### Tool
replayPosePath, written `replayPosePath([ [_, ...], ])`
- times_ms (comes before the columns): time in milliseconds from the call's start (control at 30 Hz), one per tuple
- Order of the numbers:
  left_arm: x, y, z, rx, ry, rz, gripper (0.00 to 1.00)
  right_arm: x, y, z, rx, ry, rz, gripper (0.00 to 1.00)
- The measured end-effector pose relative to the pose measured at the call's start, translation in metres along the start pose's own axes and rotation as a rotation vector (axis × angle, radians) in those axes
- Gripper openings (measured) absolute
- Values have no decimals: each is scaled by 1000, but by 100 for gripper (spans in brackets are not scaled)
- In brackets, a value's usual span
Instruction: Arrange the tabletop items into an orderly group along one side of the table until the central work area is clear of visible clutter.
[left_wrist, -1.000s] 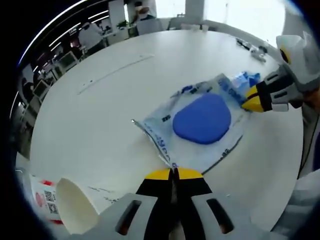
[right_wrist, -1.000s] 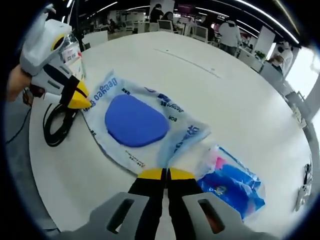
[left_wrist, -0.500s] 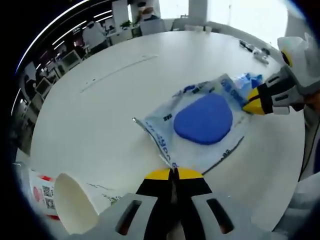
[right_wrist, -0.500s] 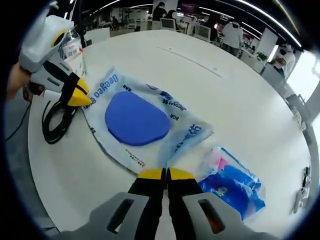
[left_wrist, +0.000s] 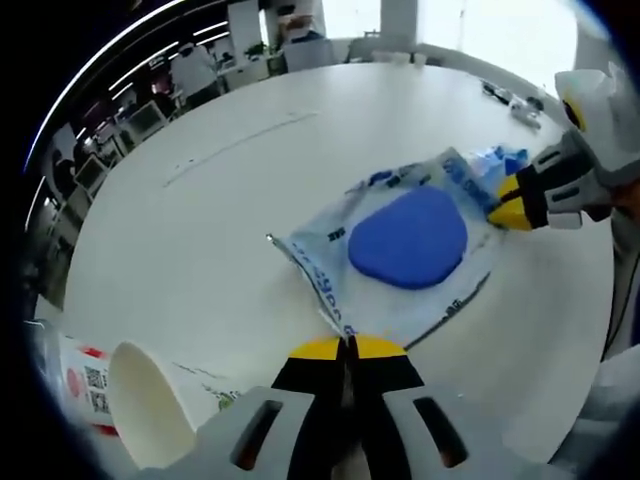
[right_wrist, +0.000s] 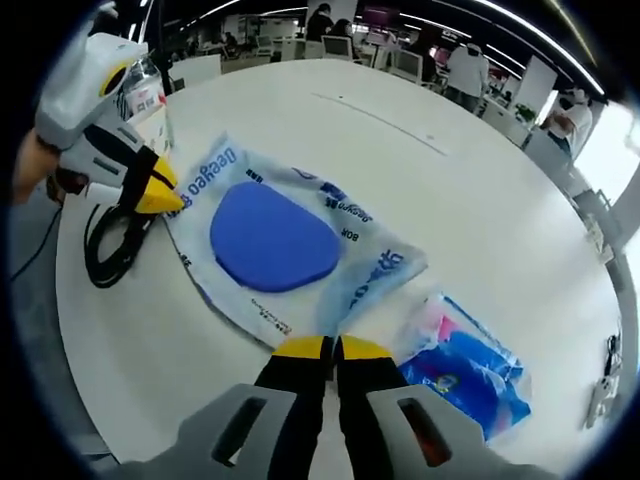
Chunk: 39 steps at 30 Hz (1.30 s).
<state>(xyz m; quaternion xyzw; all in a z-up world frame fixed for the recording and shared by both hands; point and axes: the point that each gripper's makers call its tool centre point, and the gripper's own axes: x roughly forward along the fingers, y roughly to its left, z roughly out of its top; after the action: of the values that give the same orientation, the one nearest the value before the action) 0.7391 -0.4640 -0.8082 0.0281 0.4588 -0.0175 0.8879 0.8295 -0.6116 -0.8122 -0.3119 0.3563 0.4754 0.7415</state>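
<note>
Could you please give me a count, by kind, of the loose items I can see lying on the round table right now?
Clear plastic bag holding a blue pad: 1
Small blue packet: 1
Coiled black cable: 1
White paper cup lying on its side: 1
Labelled clear container: 1
Total: 5

Both the left gripper and right gripper are shut on the bag's edges.

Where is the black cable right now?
In the right gripper view, the coiled black cable lies at the table's left edge, under the left gripper, beside the clear bag.
</note>
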Motion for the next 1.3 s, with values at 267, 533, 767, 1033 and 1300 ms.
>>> replayPosePath([
  [267,3,3,0,1,8,1,0,-1,-2,2,20,-14,-20,2],
  [533,-20,10,33,15,-137,74,8,-30,-15,40,-61,-176,-146,14],
  [767,-45,13,58,81,-235,129,40,-47,-11,72,-40,-282,-129,38],
  [1033,-72,17,78,81,-340,119,73,-63,-2,90,-15,-368,-94,53],
  [1300,-80,22,92,86,-393,123,86,-65,-2,90,-1,-359,-99,57],
])
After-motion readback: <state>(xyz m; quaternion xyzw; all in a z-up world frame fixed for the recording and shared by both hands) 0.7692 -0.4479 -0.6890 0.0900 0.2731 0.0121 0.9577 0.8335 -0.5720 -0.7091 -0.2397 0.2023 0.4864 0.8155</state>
